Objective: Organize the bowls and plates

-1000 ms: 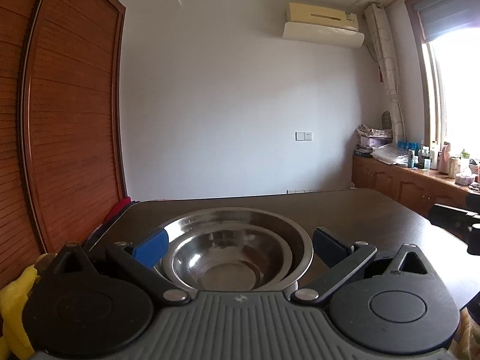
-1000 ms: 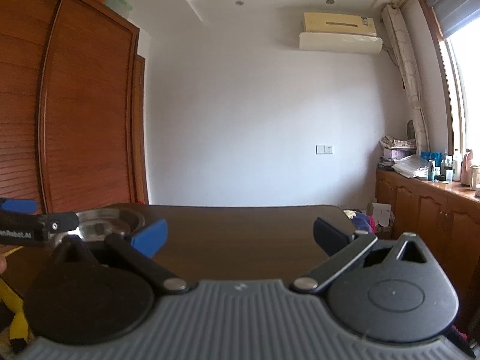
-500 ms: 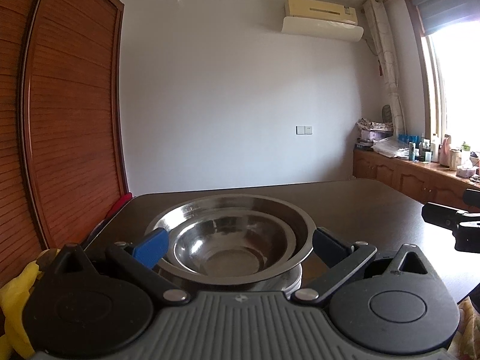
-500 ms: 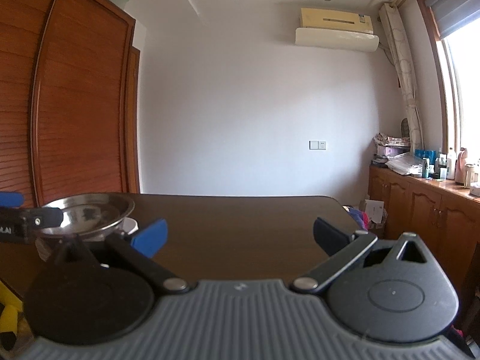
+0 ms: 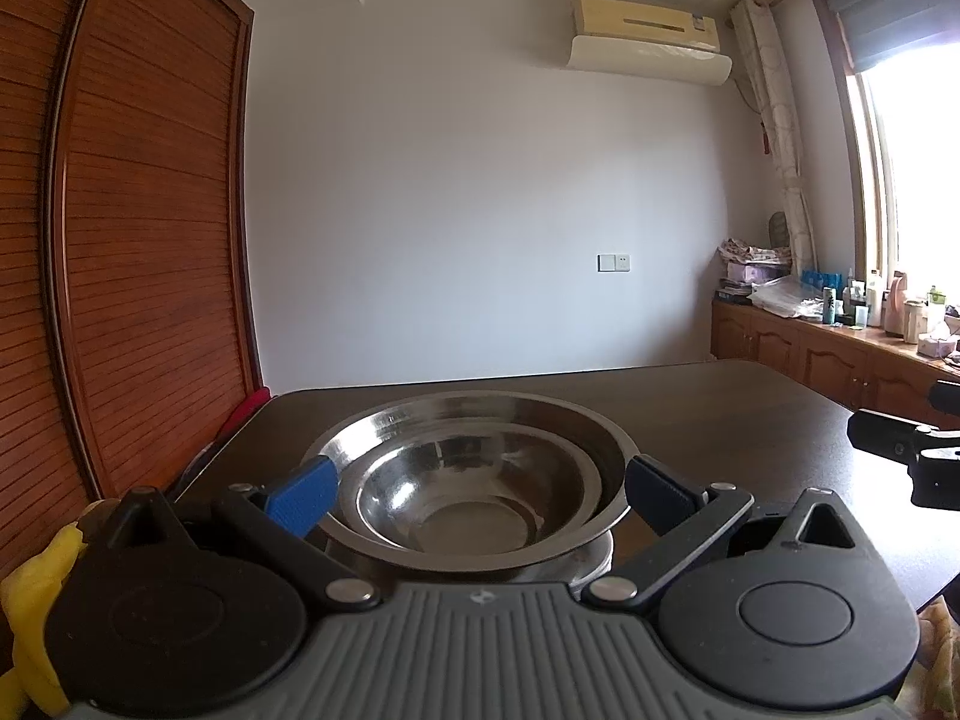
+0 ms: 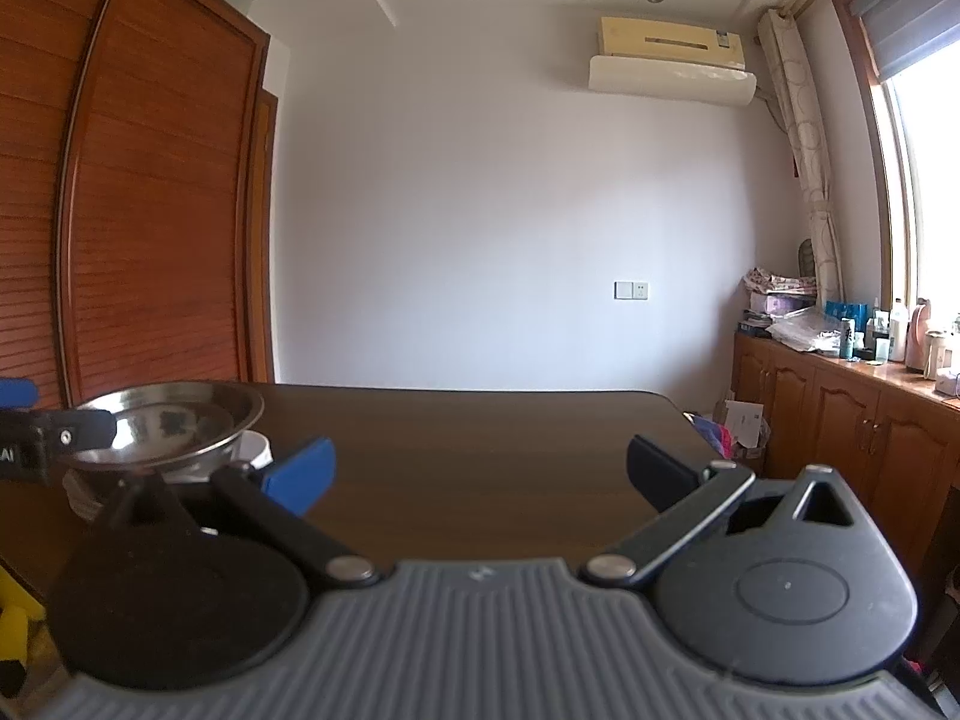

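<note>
Two nested steel bowls stand on the dark table (image 5: 720, 408): a wide one (image 5: 372, 426) with a smaller one (image 5: 468, 498) inside it. They rest on a white dish (image 6: 255, 450) whose rim shows underneath. My left gripper (image 5: 480, 492) is open, its fingers spread to either side of the wide bowl at rim height; whether they touch it is unclear. From the right wrist view, the wide bowl (image 6: 168, 426) sits at the left with the left gripper's finger (image 6: 60, 438) against its near rim. My right gripper (image 6: 480, 474) is open over bare table, holding nothing.
A louvred wooden wardrobe (image 5: 120, 300) stands close along the table's left side. A red item (image 5: 246, 408) lies at the left table edge. A sideboard (image 6: 840, 396) with bottles lines the right wall under the window. The table (image 6: 480, 420) stretches bare to its far edge.
Both wrist views have sunk lower, so the bowls stand higher in frame. The white dish under the bowls now shows in the right wrist view. Both grippers kept the same width.
</note>
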### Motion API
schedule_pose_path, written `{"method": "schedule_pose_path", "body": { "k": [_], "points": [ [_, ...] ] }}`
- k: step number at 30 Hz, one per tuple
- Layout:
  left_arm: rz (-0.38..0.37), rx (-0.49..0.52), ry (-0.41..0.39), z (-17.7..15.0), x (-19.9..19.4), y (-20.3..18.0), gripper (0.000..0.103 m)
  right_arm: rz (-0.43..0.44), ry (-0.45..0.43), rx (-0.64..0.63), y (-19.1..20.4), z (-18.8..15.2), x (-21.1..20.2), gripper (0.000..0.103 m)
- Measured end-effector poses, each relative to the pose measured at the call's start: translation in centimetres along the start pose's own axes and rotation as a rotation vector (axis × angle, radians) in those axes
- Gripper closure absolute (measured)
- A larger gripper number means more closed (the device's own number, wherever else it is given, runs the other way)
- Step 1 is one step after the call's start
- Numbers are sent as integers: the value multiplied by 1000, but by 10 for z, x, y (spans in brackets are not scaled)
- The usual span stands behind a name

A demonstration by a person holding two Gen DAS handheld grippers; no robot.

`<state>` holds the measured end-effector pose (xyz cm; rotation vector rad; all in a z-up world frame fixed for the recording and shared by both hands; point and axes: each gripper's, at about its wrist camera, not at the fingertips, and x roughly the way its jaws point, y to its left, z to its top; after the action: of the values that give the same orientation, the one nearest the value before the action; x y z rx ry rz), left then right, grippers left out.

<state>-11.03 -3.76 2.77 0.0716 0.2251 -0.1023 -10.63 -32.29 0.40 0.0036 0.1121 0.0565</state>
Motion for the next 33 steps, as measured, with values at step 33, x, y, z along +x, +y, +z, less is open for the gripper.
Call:
{"method": "schedule_pose_path", "body": {
  "k": [33],
  "points": [
    [6,4,-13,3,-2,1,0,-11,3,0,-5,1,-1,0]
  ]
}}
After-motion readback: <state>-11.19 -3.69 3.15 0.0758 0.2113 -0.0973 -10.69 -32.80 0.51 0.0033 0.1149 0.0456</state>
